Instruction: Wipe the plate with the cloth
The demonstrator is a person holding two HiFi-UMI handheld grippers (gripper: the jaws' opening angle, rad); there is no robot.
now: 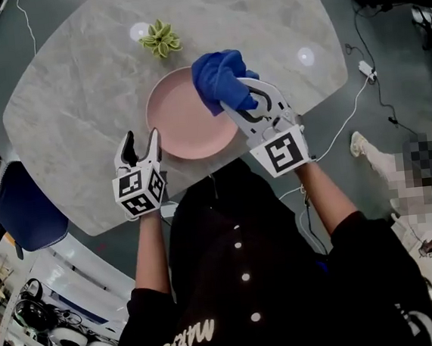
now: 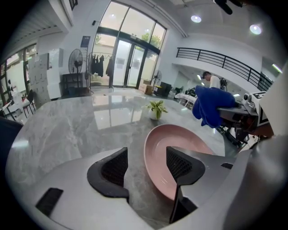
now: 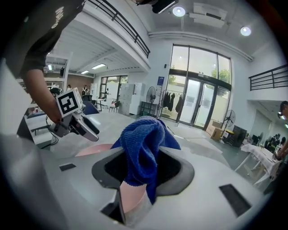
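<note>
A pink plate [image 1: 184, 118] lies on the marble table [image 1: 79, 90] near its front edge. My right gripper [image 1: 235, 98] is shut on a bunched blue cloth [image 1: 218, 77], which hangs over the plate's right rim. In the right gripper view the cloth [image 3: 144, 148] fills the gap between the jaws and hides most of the plate [image 3: 92, 150]. My left gripper [image 1: 142, 143] stands open at the plate's near left edge. In the left gripper view the plate [image 2: 180, 143] has its rim between the open jaws of the left gripper [image 2: 146, 165], with the pads not pressing on it.
A small potted plant [image 1: 160, 38] stands just beyond the plate. A blue chair [image 1: 25, 206] is at the table's left. Cables and a person's shoe [image 1: 357, 143] are on the floor to the right.
</note>
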